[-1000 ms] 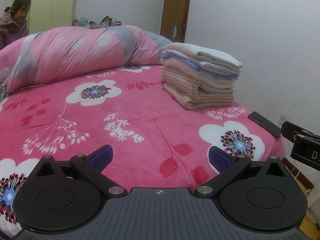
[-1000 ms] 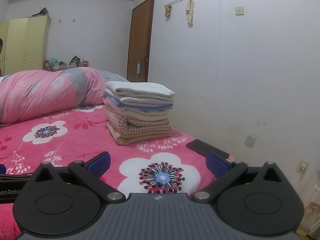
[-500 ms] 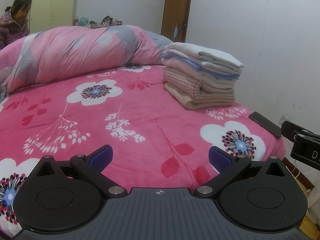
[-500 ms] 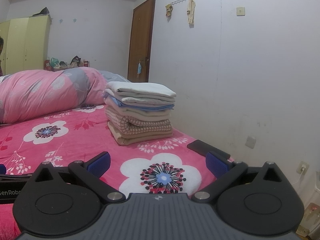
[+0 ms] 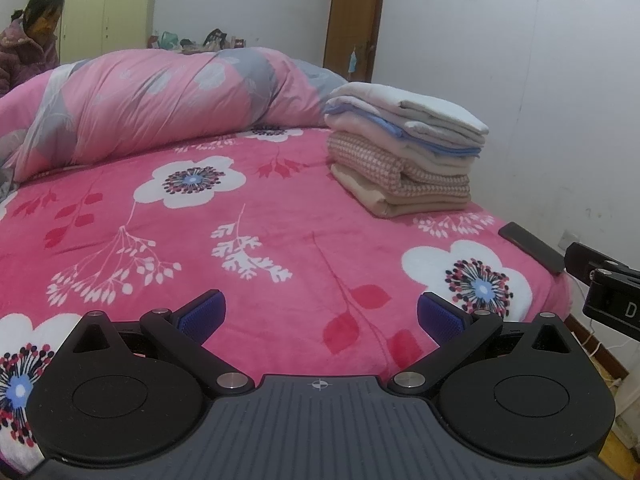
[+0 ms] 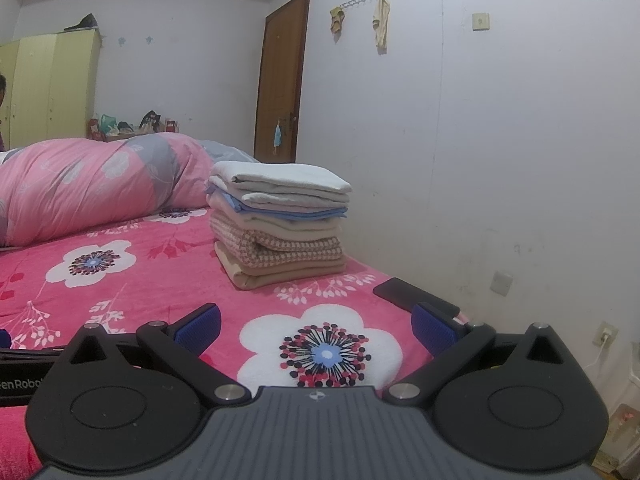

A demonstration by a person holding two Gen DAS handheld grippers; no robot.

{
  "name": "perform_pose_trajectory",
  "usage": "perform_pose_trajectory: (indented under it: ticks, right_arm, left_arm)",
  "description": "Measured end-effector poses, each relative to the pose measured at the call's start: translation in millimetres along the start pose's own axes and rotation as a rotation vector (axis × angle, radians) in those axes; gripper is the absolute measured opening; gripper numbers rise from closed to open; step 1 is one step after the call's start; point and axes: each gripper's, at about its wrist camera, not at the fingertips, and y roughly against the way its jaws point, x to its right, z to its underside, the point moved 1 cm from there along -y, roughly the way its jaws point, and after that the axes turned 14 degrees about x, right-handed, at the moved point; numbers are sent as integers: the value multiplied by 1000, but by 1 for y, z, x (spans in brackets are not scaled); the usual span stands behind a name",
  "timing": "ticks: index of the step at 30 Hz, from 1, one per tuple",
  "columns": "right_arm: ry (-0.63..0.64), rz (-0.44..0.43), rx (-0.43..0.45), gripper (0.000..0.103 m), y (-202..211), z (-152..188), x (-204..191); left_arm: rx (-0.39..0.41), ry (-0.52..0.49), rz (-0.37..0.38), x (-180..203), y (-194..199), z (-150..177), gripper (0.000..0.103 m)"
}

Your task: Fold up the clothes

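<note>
Left wrist view first: the left gripper (image 5: 318, 312) is hovering low over the pink fleece bedspread with big white flowers (image 5: 240, 248), jaws spread wide and holding nothing. Compared with a second ago basically nothing is changing here, the framing is only drifting a hair. The neat stack of folded clothes in cream, blue, pink check and beige (image 5: 404, 160) is sitting at the far right side of the bed near the wall, well apart from the jaws. My read is that the folding is pretty much wrapping up, since no loose garment is showing anywhere on the bed. The rolled-up pink and grey quilt (image 5: 160, 108) is lying across the back, and a person in a purple padded jacket (image 5: 24, 48) is standing at the far left behind it. A flat black phone-like slab (image 5: 530, 244) is lying at the bed's right edge, just ahead of the other gripper's black body (image 5: 604, 292) poking in from the right.

Right wrist view: the right gripper (image 6: 316, 322) is also hanging wide open and empty, pointing over a white flower print towards the same stack of folded clothes (image 6: 280, 224), which is sitting square and upright. Same story, nothing is really moving versus half a second ago. The black slab (image 6: 412, 292) is lying just beside the right finger, so it's the one thing I'd watch if either gripper is heading forward. Brown wooden door (image 6: 282, 76) and yellow wardrobe (image 6: 52, 88) are way in the background, not in the way.
</note>
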Motion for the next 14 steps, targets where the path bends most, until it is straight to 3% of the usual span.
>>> perform_pose_trajectory:
  ticks: [14]
  right_arm:
    - [0, 0, 2, 103, 1, 1, 0]
  left_arm:
    - [0, 2, -3, -2, 1, 1, 103]
